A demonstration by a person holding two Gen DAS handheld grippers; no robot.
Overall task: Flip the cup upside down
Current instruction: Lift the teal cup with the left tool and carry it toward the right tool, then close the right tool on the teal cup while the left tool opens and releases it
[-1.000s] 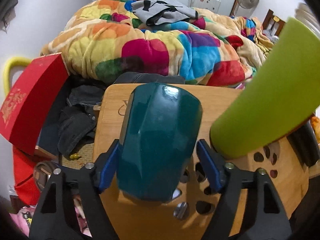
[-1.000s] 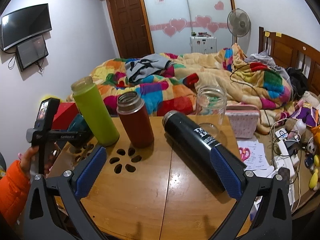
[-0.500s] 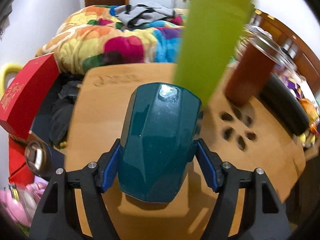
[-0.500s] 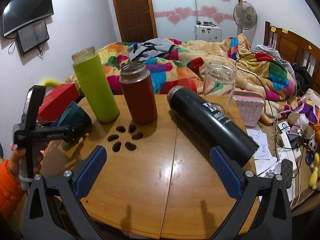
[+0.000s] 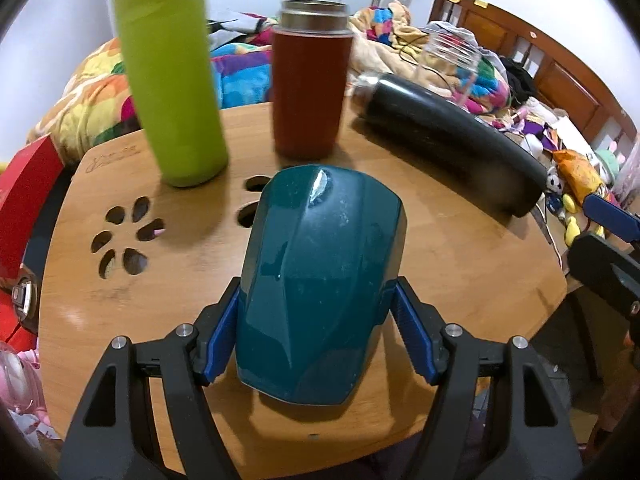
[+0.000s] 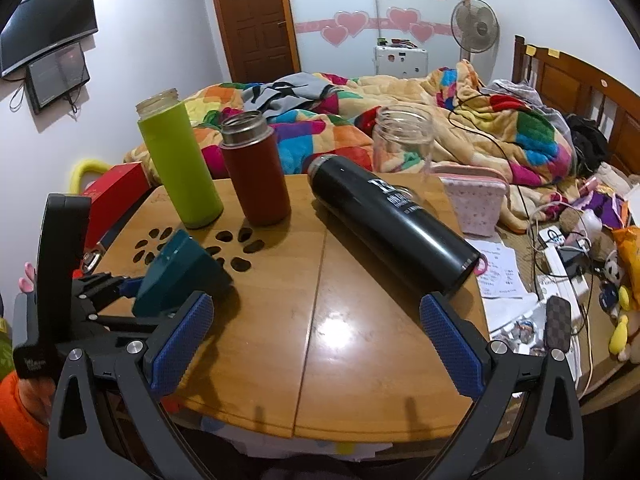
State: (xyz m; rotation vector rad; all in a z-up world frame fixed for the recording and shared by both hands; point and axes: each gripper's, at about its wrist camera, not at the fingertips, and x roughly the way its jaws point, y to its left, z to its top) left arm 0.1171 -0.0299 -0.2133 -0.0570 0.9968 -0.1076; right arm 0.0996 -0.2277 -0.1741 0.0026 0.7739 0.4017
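Note:
My left gripper (image 5: 316, 332) is shut on a dark teal faceted cup (image 5: 320, 276), clamped near its wide end and held tilted over the left front of the round wooden table (image 5: 460, 280). In the right wrist view the cup (image 6: 176, 268) lies on its side in that gripper (image 6: 120, 288), just above the tabletop. My right gripper (image 6: 316, 348) is open and empty above the table's front edge; one of its blue pads (image 5: 608, 212) shows at the right of the left wrist view.
A green bottle (image 6: 180, 168) and a red flask (image 6: 256, 172) stand at the back. A black flask (image 6: 392, 220) lies on its side to the right, a clear glass jar (image 6: 404, 136) behind it. Flower-shaped holes (image 6: 236, 248) pierce the tabletop. A bed lies beyond.
My left gripper has carried the teal cup rightward and swung toward the table's middle; the bottles now stand ahead of it. My right gripper has stayed open, nearly still.

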